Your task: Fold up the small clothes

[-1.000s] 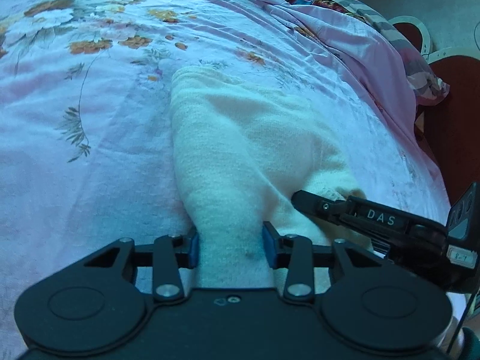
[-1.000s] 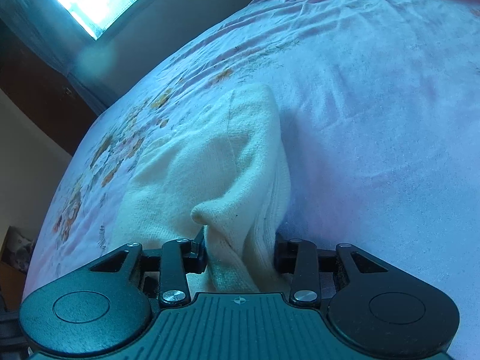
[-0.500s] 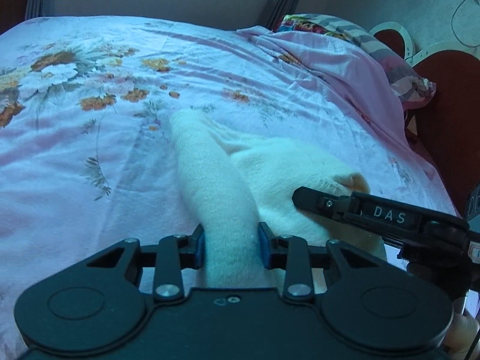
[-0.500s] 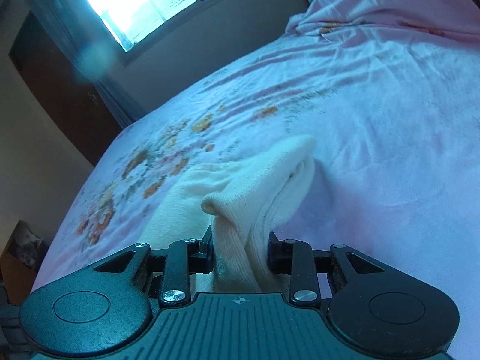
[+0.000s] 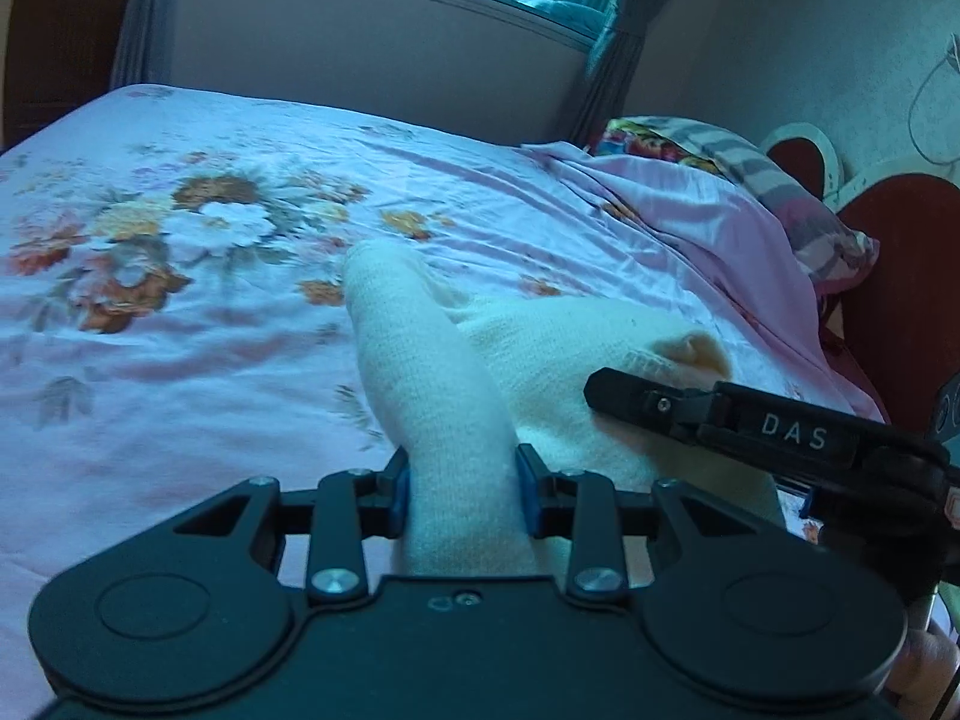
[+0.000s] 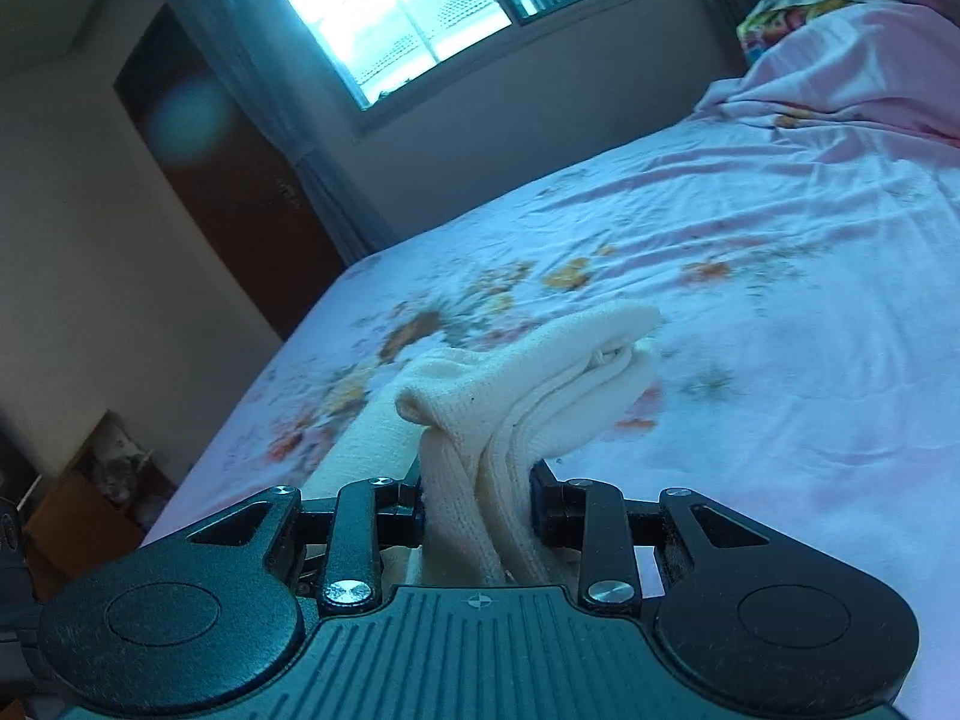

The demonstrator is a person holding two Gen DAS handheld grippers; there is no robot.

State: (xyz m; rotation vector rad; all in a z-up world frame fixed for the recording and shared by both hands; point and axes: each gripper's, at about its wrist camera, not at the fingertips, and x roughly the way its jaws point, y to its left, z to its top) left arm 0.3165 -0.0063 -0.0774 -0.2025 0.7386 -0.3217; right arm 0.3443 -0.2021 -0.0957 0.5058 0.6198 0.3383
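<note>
A cream knit garment (image 5: 432, 372) hangs stretched between my two grippers above the floral bed sheet (image 5: 180, 312). My left gripper (image 5: 462, 480) is shut on its near left edge. My right gripper (image 6: 477, 498) is shut on its bunched right edge (image 6: 540, 384); the garment's far end droops toward the sheet. In the left wrist view the right gripper's black finger (image 5: 690, 405) lies against the cloth at the right.
A pink blanket and patterned pillow (image 5: 720, 180) lie at the bed's far right by a red headboard (image 5: 900, 300). A window (image 6: 390, 12) and dark door (image 6: 222, 168) stand beyond the bed. A low wooden shelf (image 6: 90, 498) is left of the bed.
Both grippers have risen and tilted up, lifting the garment off the sheet; it went from lying spread flat to hanging in a narrow bunched fold. The room's walls and window came into view.
</note>
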